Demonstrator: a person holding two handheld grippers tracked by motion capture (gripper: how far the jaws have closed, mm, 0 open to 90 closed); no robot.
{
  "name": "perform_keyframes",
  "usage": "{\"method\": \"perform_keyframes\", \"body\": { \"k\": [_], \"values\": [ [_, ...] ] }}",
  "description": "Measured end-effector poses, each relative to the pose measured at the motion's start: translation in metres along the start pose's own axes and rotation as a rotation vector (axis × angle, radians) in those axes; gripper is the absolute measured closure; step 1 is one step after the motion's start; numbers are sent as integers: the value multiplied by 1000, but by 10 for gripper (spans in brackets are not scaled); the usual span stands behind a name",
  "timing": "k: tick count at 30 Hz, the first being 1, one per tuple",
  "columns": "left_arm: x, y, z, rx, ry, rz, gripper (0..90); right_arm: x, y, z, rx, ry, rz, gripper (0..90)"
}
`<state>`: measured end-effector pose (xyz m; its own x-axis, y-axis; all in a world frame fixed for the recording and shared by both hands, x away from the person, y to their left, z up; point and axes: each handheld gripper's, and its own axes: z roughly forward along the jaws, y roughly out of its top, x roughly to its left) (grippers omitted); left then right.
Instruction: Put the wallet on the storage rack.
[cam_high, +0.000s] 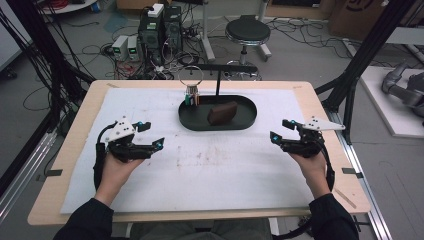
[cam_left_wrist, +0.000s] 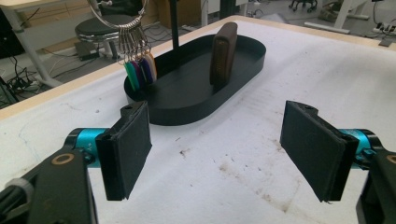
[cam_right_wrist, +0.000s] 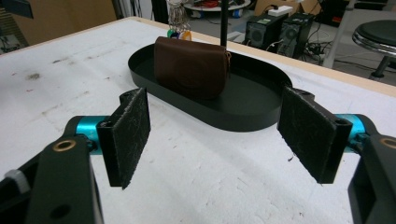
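Right now both tools hover over the white mat, the left gripper (cam_high: 152, 134) and the right gripper (cam_high: 280, 130) each with jaws spread wide and holding nothing. The brown wallet (cam_high: 223, 113) stands on its edge inside the black oval tray (cam_high: 248, 120), ahead of both hands and between them, a bunch of keys (cam_left_wrist: 138, 70) hanging over the tray's left end. Its long axis runs across the table with a slight slant, so the right gripper view meets its broad face (cam_right_wrist: 191, 67) and the left gripper view its narrow end (cam_left_wrist: 223, 52), and the right hand looks to me a touch nearer for a pinch across its thickness.
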<state>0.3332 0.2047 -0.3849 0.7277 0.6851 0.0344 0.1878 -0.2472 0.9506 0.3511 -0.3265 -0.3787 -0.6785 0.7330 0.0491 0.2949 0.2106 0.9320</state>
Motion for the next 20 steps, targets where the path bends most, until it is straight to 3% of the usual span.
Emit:
{"method": "perform_keyframes", "body": {
  "k": [20],
  "values": [
    [5, 0, 7, -2, -13, -18, 237, -5, -5, -8, 8, -33, 11, 252]
  ]
}}
